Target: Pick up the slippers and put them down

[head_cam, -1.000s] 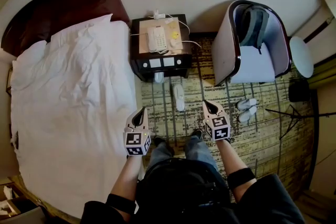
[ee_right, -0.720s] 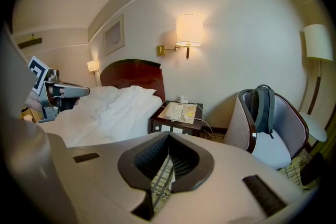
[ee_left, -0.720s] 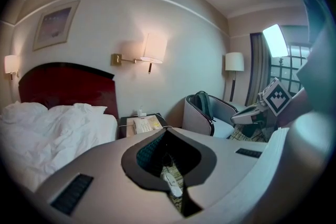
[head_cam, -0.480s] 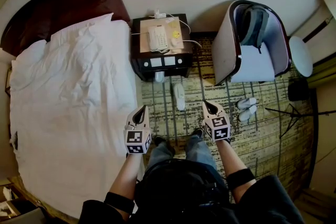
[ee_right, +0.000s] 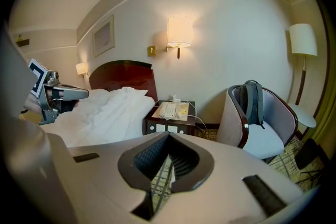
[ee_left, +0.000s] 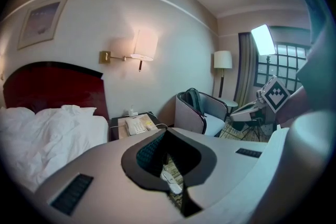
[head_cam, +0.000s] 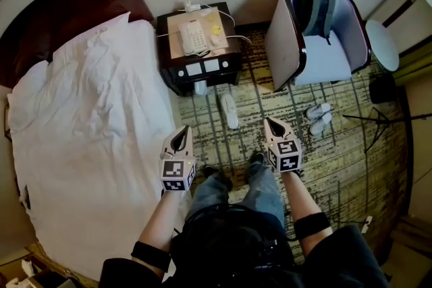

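While both grippers hang much where they were a second ago, the head view has shifted: the nightstand [head_cam: 177, 81], the armchair [head_cam: 282, 54] and the slippers all sit slightly higher in the frame than before, which suggests the person is leaning or stepping towards them; nothing on the floor has moved. The left gripper [head_cam: 181, 138], lower centre-left by the bed's edge, has its jaws closed on nothing; the right gripper [head_cam: 272, 126], lower centre-right, is likewise closed and empty; so the pickup has not begun, and the jaws will have to open before any grasp. One white slipper [head_cam: 230, 110] lies alone on the patterned carpet [head_cam: 337, 165] at frame centre, just below the nightstand; it also shows past the closed jaws in the left gripper view; a pair of slippers [head_cam: 318, 119] lies side by side at centre right, just below the armchair; a pale thing [head_cam: 200, 88] under the nightstand's front may be another slipper, but that cannot be told. The white bed [head_cam: 88, 125] fills the left; a telephone [head_cam: 192, 39] rests on the nightstand; a backpack [head_cam: 317, 7] sits in the armchair; a thin stand's legs [head_cam: 374, 121] spread at the right, near the pair. The lone slipper looks open to reach; the pair is hemmed by chair and stand.
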`<state>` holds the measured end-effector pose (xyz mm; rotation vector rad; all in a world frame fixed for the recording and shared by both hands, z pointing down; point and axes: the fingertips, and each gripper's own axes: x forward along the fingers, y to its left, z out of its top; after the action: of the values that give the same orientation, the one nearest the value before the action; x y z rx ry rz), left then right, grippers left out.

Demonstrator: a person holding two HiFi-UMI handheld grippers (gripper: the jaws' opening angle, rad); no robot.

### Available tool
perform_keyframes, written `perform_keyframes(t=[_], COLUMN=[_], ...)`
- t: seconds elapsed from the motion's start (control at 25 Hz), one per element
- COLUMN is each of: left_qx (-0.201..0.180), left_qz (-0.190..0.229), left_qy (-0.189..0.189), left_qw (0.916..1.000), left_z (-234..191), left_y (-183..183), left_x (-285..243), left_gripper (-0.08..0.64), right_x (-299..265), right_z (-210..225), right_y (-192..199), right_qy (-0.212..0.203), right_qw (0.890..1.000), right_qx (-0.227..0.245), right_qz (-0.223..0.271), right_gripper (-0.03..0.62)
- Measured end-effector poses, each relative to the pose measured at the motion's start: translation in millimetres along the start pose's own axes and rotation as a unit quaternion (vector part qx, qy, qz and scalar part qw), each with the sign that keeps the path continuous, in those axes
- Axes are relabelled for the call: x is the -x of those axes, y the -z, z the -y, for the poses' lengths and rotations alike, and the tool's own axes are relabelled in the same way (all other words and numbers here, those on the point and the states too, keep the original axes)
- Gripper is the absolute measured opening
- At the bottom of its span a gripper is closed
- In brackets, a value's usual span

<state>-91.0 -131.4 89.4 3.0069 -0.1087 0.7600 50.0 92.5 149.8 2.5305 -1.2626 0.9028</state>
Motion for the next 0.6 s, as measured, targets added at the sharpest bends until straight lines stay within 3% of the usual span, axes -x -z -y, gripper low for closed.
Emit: perform_keyframes(t=[0.24, 0.6], left_qx=[0.016, 0.042], left_qz=[-0.010, -0.011], left_qy=[-0.010, -0.069], left_qw=[0.9998, 0.9967], left_z=[6.8, 15.1], left_y=[1.9, 18.5], left_x=[-8.3, -32.5], left_gripper=[0.000, 0.000], right_x=[-7.8, -35.1], right_z=[8.2, 30.2], right_y=[15.3, 24.1], right_qy=[-0.010, -0.059], right_qw=[1.000, 0.998], right_qx=[-0.002, 0.007], right_qz=[-0.015, -0.022], right_gripper=[0.006, 0.006])
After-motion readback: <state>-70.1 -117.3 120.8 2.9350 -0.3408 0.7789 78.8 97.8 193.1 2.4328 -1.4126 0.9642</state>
